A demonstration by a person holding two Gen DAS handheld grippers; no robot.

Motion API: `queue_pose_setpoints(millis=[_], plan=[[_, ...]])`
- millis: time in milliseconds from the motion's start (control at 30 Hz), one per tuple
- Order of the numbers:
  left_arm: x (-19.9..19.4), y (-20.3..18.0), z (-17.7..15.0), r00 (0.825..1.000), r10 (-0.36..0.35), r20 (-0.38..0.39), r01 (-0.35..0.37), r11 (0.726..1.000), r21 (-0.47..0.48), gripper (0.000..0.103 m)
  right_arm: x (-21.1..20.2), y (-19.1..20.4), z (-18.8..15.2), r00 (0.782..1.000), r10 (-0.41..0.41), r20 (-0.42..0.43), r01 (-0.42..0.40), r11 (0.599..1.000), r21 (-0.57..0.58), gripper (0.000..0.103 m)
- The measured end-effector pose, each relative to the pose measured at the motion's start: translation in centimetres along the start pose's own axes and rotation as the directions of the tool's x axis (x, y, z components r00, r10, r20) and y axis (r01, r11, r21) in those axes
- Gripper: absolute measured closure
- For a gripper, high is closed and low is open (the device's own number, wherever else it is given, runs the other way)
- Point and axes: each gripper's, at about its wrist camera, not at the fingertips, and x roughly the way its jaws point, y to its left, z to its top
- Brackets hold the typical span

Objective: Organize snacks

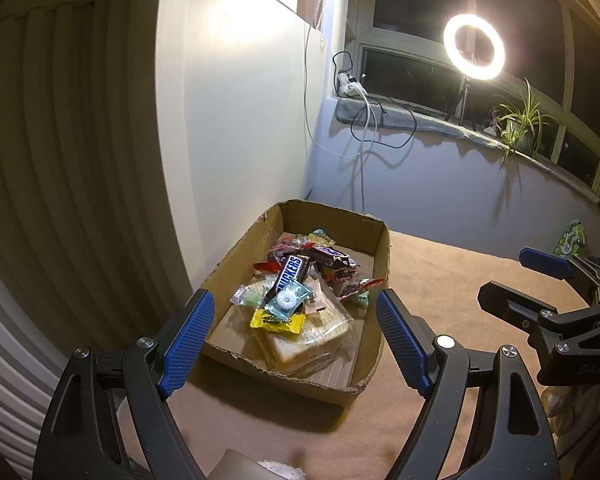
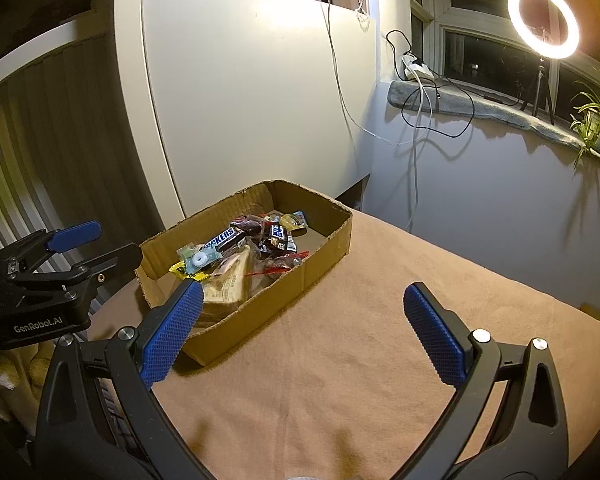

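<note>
A shallow cardboard box (image 1: 382, 256) (image 2: 328, 240) sits on a tan cloth-covered table and holds a pile of snacks: a Snickers bar (image 1: 290, 274) (image 2: 222, 240), a blue-wrapped ring mint (image 1: 286, 300) (image 2: 199, 258), a yellow candy (image 1: 276, 322), dark chocolate bars (image 1: 332, 258) (image 2: 278, 238) and a clear-wrapped sandwich (image 1: 308, 340) (image 2: 230, 284). My left gripper (image 1: 294, 334) is open and empty, its fingers straddling the box's near end. My right gripper (image 2: 302, 326) is open and empty over the cloth, to the right of the box.
A white cabinet panel (image 2: 252, 92) stands behind the box. A ring light (image 1: 474, 46) (image 2: 543, 20), cables and a plant (image 1: 520, 120) are on the windowsill. A green snack bag (image 1: 570, 238) lies at the table's far right.
</note>
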Motion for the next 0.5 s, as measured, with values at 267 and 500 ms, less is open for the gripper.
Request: queue_pose_setpoints(millis=[267,500], plan=[[0.3,0.1,-0.1,1.000,-0.002,-0.010,0.002,1.000,-0.006,0.020,0.5,-0.3,-0.2,1.000,-0.009,-0.014,0.009,1.000,0.011,0.001],[0.0,-0.3,-0.4,1.000,0.016,0.017,-0.016,1.000,0.018,0.020,0.5,-1.3,-0.8,1.000,-0.018,-0.023,0.019,0.999,0.027,0.001]])
